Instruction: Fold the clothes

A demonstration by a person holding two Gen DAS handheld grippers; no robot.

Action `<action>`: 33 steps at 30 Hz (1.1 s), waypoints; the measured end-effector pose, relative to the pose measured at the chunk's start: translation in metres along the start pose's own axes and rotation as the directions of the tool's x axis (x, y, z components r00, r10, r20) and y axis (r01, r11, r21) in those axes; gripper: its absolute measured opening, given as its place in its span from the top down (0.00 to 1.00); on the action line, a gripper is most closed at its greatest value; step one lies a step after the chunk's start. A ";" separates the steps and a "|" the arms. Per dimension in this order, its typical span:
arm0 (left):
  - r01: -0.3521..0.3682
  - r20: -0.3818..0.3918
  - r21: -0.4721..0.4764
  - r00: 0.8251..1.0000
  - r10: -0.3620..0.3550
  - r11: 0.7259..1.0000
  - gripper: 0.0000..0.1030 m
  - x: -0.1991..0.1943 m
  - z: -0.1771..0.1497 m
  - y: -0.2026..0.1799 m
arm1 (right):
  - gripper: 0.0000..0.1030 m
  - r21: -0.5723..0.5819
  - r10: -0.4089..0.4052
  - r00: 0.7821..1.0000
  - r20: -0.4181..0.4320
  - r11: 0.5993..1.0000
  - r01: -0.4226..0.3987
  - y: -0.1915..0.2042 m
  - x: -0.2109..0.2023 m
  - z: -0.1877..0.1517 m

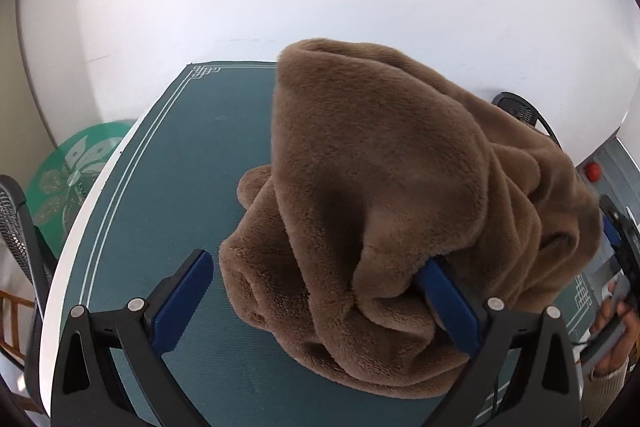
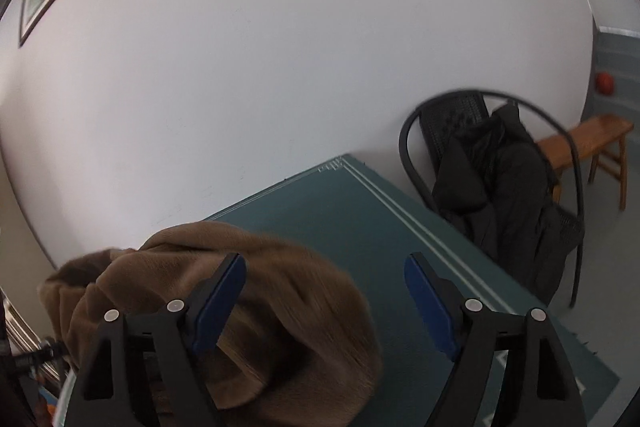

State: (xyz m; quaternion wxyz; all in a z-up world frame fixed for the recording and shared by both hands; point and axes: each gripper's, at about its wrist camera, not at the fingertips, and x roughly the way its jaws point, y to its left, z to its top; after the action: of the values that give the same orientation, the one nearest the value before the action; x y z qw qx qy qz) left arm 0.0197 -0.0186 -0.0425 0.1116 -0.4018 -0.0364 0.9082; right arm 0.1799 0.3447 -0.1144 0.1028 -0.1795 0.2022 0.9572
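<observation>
Spreading wide, your right gripper (image 2: 325, 279) fingers held nothing, the brown fleece garment (image 2: 256, 315) heaped behind the left one. Your left gripper (image 1: 316, 291) fingers stood open, fleece draped over the right one, above the green bench (image 1: 160, 187).

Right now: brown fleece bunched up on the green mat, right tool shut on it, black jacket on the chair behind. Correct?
Not quite. The right tool is open with nothing between its jaws, as the right wrist view shows. The brown fleece is bunched on the green mat, and the black jacket is on the chair behind.
</observation>
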 end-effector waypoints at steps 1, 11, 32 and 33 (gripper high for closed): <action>0.000 0.000 -0.009 1.000 0.000 1.000 0.00 0.000 0.001 0.003 | 0.19 -0.012 0.023 1.000 0.005 1.000 -0.023 0.003 -0.009 -0.002; 0.023 0.026 -0.049 0.999 -0.022 0.999 0.00 0.001 0.010 0.009 | 0.19 -0.193 0.513 0.793 -0.330 0.785 -0.588 0.136 -0.018 -0.066; 0.132 0.187 0.189 0.968 -0.168 0.973 0.00 -0.054 0.000 0.008 | 0.85 -0.368 0.593 0.780 -0.199 0.693 -0.620 0.196 -0.023 0.023; 0.136 0.197 0.232 0.963 -0.183 0.963 0.00 -0.057 0.001 0.001 | 0.85 -0.369 0.602 0.777 -0.187 0.690 -0.623 0.195 -0.027 0.030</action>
State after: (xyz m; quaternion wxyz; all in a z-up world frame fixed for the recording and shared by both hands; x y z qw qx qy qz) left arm 0.0558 -0.0327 -0.0013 0.2231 -0.2815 0.0181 0.9331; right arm 0.1425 0.1794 -0.0099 -0.2675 -0.1438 0.0471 0.9516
